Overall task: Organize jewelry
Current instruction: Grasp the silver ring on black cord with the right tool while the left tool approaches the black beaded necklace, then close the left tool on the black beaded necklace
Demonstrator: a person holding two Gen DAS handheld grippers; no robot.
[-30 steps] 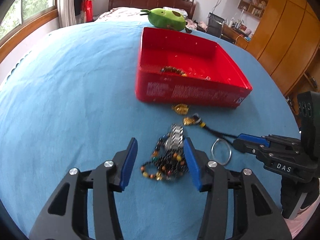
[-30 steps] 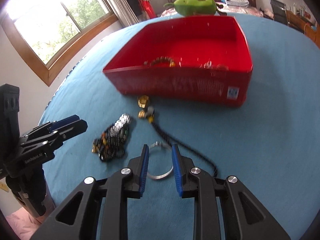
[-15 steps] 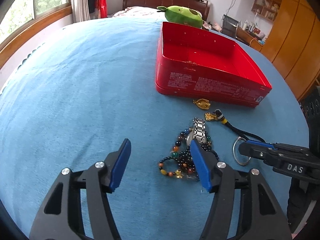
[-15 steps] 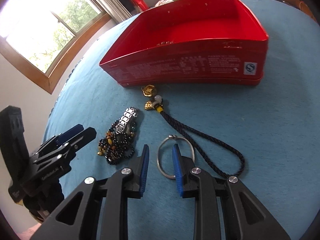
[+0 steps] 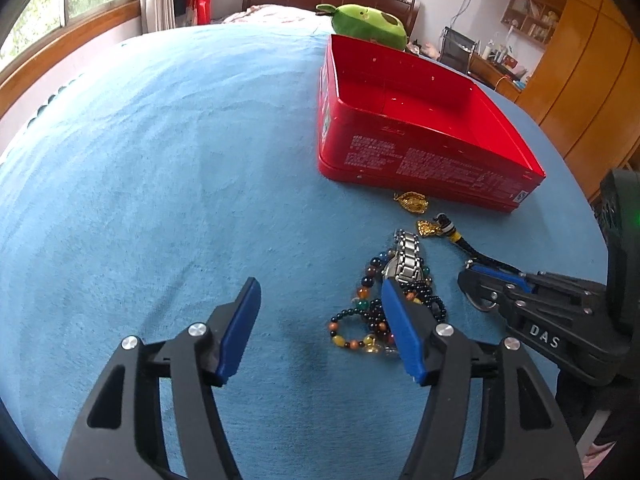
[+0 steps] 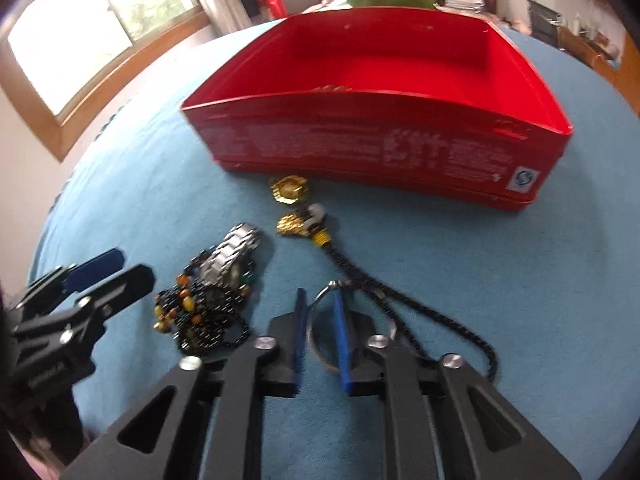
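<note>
A pile of bead bracelets (image 5: 372, 320) with a silver watch (image 5: 406, 260) lies on the blue cloth. My left gripper (image 5: 320, 286) hangs open just left of the pile. Its right pad is beside the beads and nothing is between its pads. A black cord (image 6: 400, 308) runs from a gold charm (image 6: 294, 224) to a metal ring (image 6: 316, 300). My right gripper (image 6: 319, 297) is shut on the ring's left rim, with one finger inside the ring. Seen in the left wrist view, the right gripper (image 5: 470, 276) is on the ring (image 5: 484, 305). A gold pendant (image 6: 288, 190) lies by the red tin (image 6: 360, 148).
The red tin (image 5: 420, 160) stands open beyond the jewelry, with something small just showing over its near wall. A green plush toy (image 5: 372, 24) sits behind it. Wide blue cloth (image 5: 160, 160) stretches to the left. A window and wooden cabinets line the room.
My right gripper came forward and down over the ring and closed on its rim. My left gripper opened wider and shifted left, off the bead pile.
</note>
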